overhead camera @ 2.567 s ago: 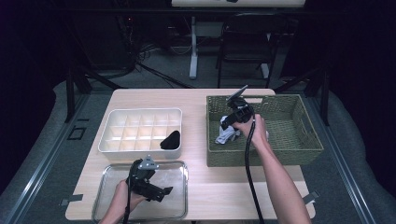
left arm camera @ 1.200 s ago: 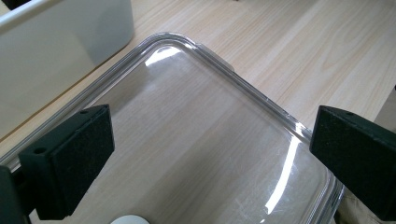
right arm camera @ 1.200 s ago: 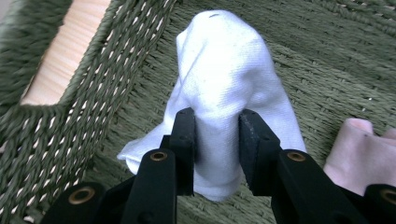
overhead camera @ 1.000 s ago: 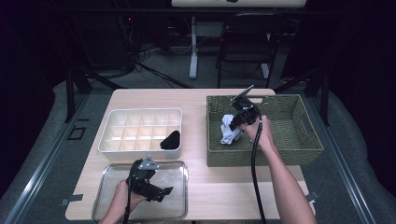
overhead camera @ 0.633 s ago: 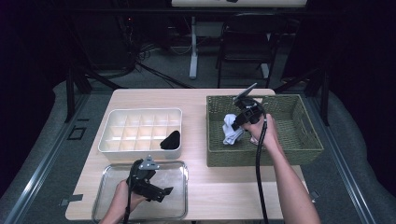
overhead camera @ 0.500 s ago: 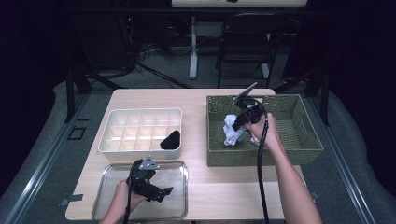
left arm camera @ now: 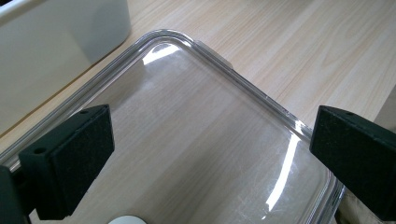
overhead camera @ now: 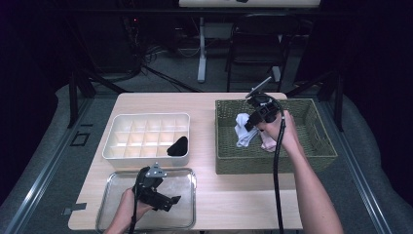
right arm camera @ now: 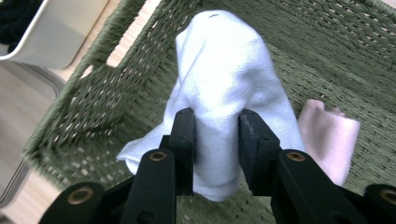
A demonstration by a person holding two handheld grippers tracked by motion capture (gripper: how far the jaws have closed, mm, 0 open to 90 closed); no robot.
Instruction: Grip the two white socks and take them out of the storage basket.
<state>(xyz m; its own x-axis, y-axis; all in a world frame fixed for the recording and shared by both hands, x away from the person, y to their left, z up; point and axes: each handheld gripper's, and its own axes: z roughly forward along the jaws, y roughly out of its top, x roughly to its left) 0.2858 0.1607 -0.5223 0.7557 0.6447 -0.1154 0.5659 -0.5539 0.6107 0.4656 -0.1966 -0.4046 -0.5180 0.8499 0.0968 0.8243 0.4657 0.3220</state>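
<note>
One white sock (right arm camera: 224, 88) is up off the basket (overhead camera: 321, 146) floor now, pinched in the right gripper (right arm camera: 215, 140), the pink one (right arm camera: 329, 135) left lying there — looks bound for the divider tray (overhead camera: 146, 122). Left gripper (left arm camera: 205, 154) hangs wide open and empty over the clear tray (left arm camera: 261, 93)

white sock (right arm camera: 224, 88), bunched, hanging limp over green basket (right arm camera: 93, 107)

Woven basket walls (overhead camera: 229, 161) enclose the white cloth (overhead camera: 242, 130) and pink cloth (overhead camera: 267, 143); open tabletop (overhead camera: 204, 105) lies between basket and divided tray (overhead camera: 146, 118)
</note>
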